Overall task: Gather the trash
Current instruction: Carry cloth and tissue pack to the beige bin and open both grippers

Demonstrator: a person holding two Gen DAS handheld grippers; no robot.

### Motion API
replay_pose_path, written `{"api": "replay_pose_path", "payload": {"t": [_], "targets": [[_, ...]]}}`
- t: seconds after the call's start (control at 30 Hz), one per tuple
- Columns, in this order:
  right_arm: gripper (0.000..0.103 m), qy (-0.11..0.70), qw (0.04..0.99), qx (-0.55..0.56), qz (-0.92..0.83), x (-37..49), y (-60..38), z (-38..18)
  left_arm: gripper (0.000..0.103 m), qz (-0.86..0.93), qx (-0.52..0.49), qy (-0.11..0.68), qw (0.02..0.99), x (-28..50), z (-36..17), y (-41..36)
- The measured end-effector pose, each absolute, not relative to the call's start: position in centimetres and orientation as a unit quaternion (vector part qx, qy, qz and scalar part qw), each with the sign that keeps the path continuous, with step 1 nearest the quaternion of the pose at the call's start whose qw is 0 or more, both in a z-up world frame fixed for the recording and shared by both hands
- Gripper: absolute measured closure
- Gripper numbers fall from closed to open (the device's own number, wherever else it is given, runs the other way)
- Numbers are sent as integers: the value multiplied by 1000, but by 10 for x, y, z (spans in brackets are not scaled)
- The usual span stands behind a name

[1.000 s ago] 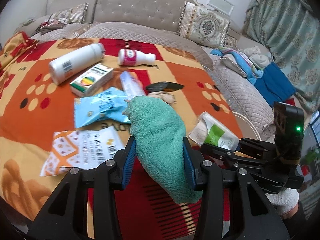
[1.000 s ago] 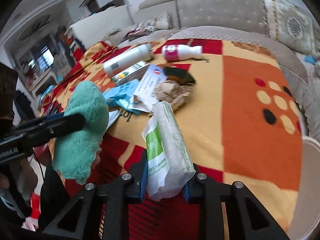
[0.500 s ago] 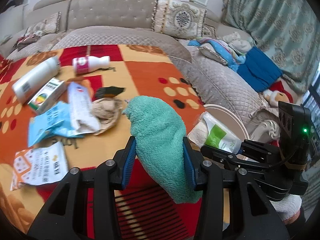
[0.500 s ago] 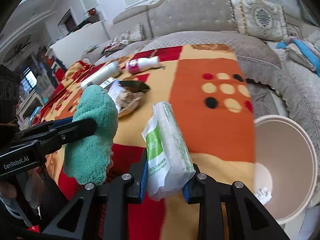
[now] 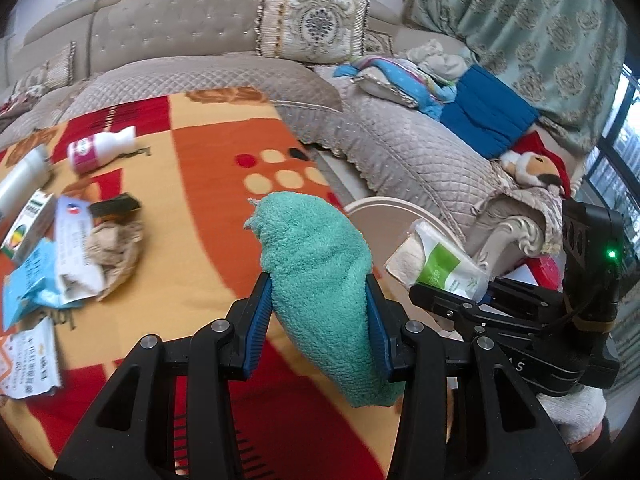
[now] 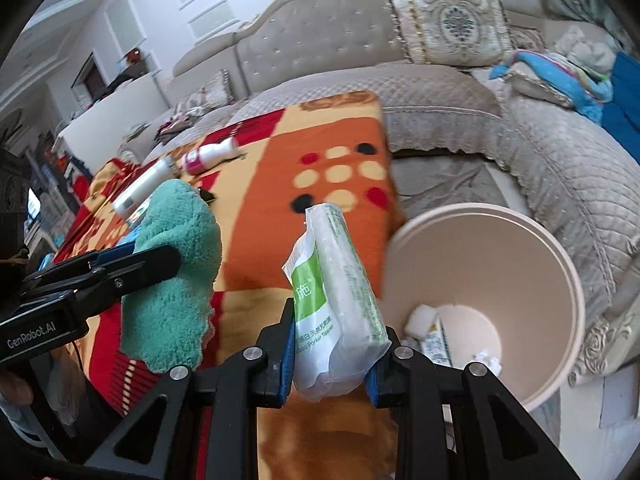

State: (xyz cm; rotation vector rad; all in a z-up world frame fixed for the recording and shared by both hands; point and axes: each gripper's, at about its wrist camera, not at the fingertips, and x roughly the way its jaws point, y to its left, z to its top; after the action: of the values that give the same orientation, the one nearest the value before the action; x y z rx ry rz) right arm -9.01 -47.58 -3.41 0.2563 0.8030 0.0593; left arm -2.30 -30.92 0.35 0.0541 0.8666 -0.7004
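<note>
The left gripper (image 5: 318,312) squeezes a green cloth (image 5: 320,280) above the blanket (image 5: 224,208), and the right gripper (image 6: 330,350) squeezes a tissue pack (image 6: 336,300) just beside the bin (image 6: 552,264).

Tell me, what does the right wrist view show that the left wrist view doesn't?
Only the right wrist view looks inside the bin, where some scraps already lie.

Only the left wrist view shows the crumpled paper, the blue wrapper and a stuffed toy on the sofa.

Both show the left gripper clamping the green towel, the right gripper clamping the tissue pack, and the pink-labelled bottle on the blanket.
</note>
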Motion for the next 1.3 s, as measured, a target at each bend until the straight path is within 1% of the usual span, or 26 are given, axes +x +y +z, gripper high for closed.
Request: {"api": "replay_pose_path", "payload": {"t": [0.3,0.57,1.0,1.1,1.13,1.17,1.2,1.23,1.27,1.3], "targets": [[77,388,913,126,-12,-102,-505,-41,61,-354,41,414,838,-20,0,-350],[77,391,907,151,-38,-107,-535,-53,61,-374,48,418,826,-15,-7,-381],[77,409,891,181,-72,-103,-563,-75,61,-396,44,429,811,-8,-21,-411],[77,418,885,185,-84,-100,-570,-79,58,-400,39,431,808,-4,-24,-415],[77,420,884,186,-87,-100,-571,-80,55,-403,37,432,806,-3,-25,-417],[74,423,882,188,-92,-98,-573,-82,53,-404,36,433,805,-3,-26,-418],[69,426,879,189,-98,-98,-575,-84,49,-406,33,432,805,-2,-27,-419],[55,427,877,192,-107,-97,-578,-85,43,-408,30,431,804,-2,-27,-419],[47,425,877,194,-113,-97,-580,-86,41,-410,28,431,803,-2,-28,-418],[46,424,877,195,-116,-98,-582,-86,40,-413,26,432,801,-2,-28,-418]]}}
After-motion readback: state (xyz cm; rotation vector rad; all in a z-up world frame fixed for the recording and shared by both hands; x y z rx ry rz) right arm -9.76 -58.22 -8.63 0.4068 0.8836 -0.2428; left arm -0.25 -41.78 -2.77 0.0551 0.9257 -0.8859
